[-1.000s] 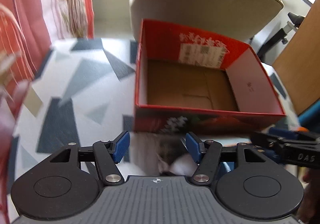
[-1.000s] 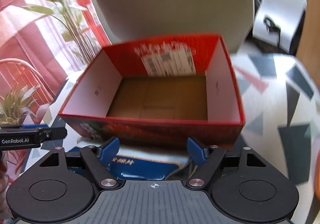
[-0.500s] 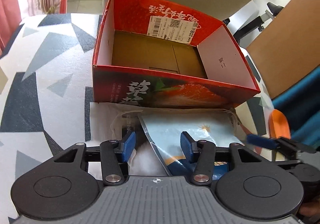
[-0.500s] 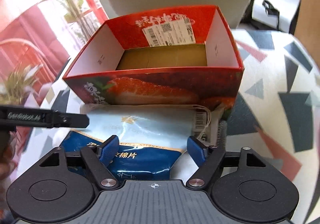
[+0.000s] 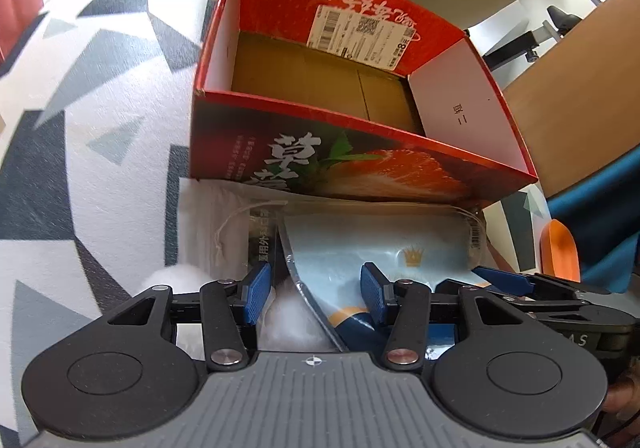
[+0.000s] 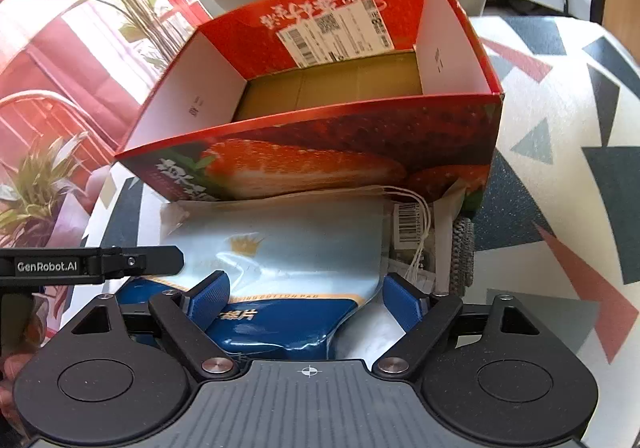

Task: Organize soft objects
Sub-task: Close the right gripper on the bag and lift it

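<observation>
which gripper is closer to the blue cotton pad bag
Right. The right gripper is open with the blue cotton pad bag between its fingers; the left gripper sits open over the bag's left edge and some white cotton.

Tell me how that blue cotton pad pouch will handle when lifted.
The cotton pad pouch looks glossy, so probably slippery in the jaws. Its creased, bulging film suggests it will flop and sag. Soft filling likely makes it light.

The right gripper (image 6: pixel 306 300) is held with its blue pads spread wide on either side of a blue-and-white cotton pad pouch (image 6: pixel 280 268), which is laid against the near wall of an open red strawberry box (image 6: pixel 320 159). A barcoded tag (image 6: pixel 408 226) with white strings is seen right of the pouch. The left gripper (image 6: pixel 160 260) is seen at the left edge, on the patterned tablecloth (image 6: pixel 560 167).
</observation>
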A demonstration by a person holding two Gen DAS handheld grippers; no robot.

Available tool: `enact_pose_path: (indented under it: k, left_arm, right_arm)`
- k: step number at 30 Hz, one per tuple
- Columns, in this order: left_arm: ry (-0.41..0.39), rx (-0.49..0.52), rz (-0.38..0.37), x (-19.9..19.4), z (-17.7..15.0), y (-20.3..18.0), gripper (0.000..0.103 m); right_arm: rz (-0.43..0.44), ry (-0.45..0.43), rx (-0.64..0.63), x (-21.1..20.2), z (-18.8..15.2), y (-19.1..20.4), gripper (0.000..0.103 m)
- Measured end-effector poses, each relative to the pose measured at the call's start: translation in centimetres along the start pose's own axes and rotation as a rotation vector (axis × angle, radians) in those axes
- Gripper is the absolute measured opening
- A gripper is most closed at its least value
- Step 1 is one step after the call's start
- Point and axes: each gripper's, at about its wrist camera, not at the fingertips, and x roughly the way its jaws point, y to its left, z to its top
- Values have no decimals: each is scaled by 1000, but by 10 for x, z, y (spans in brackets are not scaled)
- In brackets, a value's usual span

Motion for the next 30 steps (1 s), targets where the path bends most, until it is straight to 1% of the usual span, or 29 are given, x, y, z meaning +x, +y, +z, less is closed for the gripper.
enact_pose_path:
  k: [1,3,5,6,9,11,15,17,22,24,27,28,30]
  left_arm:
    - [7,-8,-5,3,0,1,52]
    - [17,-12,-16,6,0,1,52]
    - [13,-2,-7,8,0,-1,52]
    - [10,2,-4,7,0,-1,52]
    - [-11,11,-4,2,3,-3,46]
    - [-29,22,-11,-4,5,-4,41]
    - [-54,40,-21,-14,8,-7,37]
    - [-63,52,-21,-19,8,-8,34]
    - [-105,58,-46,-37,10,-8,32]
    - [-130,63,-54,-46,11,-9,32]
    - [-164,76,-65,-57,11,-11,25]
    - [-177,80,-69,-60,11,-12,21]
    - [-200,84,-78,-66,11,-12,17]
  right_arm:
    - [2,9,12,4,1,-2,82]
    - [24,18,33,8,1,-4,77]
    - [36,17,43,8,1,-5,74]
    - [33,11,42,7,1,-4,70]
    - [31,-6,40,0,2,-4,61]
    - [37,-25,41,-8,4,-5,59]
    - [60,-62,34,-22,7,-5,51]
    - [66,-83,20,-29,8,-4,48]
    - [85,-125,-17,-47,15,4,44]
    - [90,-134,-33,-51,17,8,39]
    - [86,-151,-57,-56,18,14,29]
    - [88,-160,-64,-59,18,15,28]
    - [99,-177,-79,-64,18,19,20]
